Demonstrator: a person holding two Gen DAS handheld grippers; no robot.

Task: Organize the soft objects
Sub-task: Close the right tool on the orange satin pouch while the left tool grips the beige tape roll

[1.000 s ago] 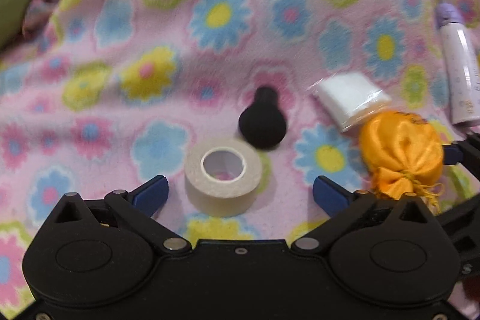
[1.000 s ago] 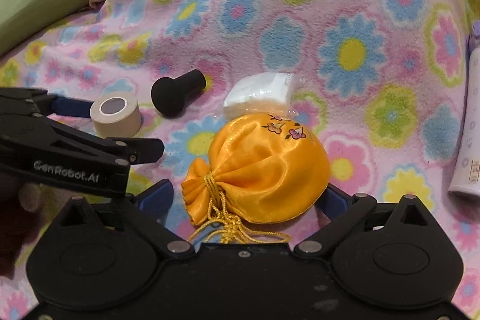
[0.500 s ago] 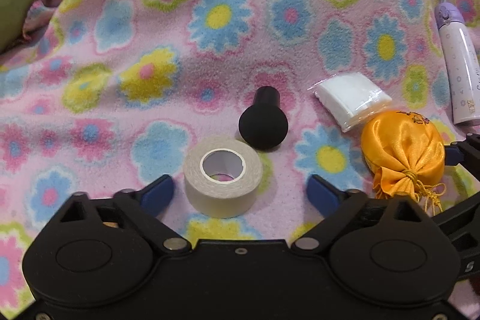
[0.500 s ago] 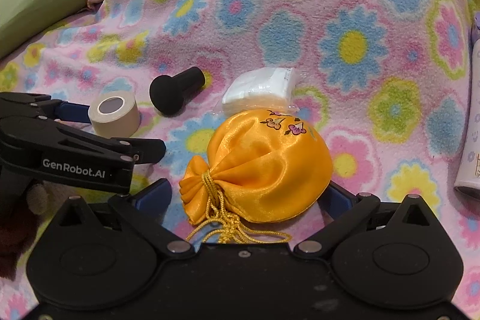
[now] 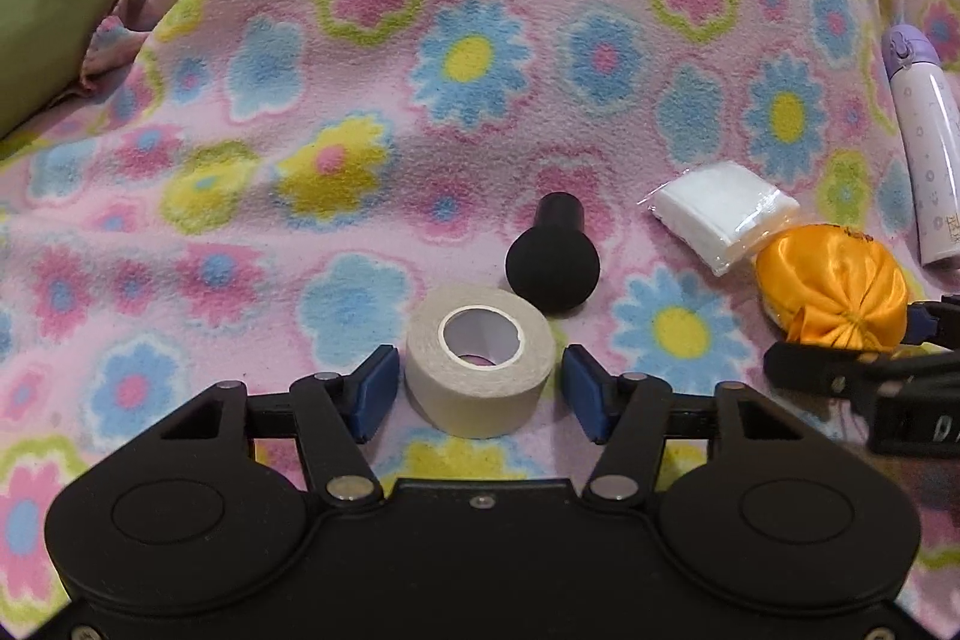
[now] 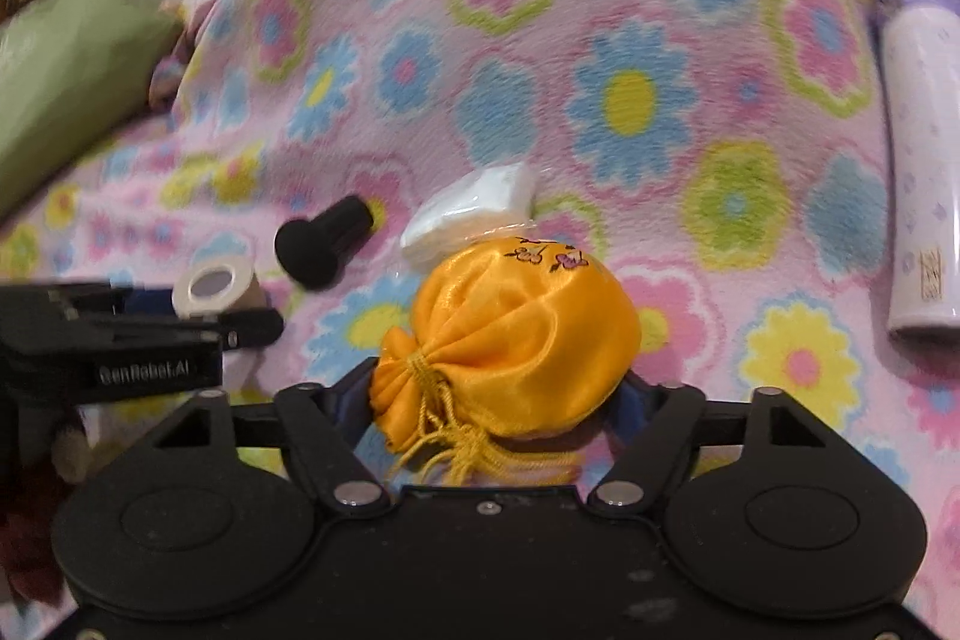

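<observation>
Both grippers were closing, left gripper (image 5: 480, 394) around the tape roll (image 5: 479, 359) with slight gaps, right gripper (image 6: 498, 400) squeezing the orange pouch (image 6: 510, 334); centred, gentle grips looked best.

White "GenRobot.AI" lettering on the left gripper (image 6: 240, 307), in the right wrist view.

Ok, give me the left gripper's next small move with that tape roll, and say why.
Probably finish closing. The left gripper has its jaws closing, with the tape roll between its blue pads, yet thin gaps still show on both sides. Lifting now would likely leave the roll on the blanket.
</observation>
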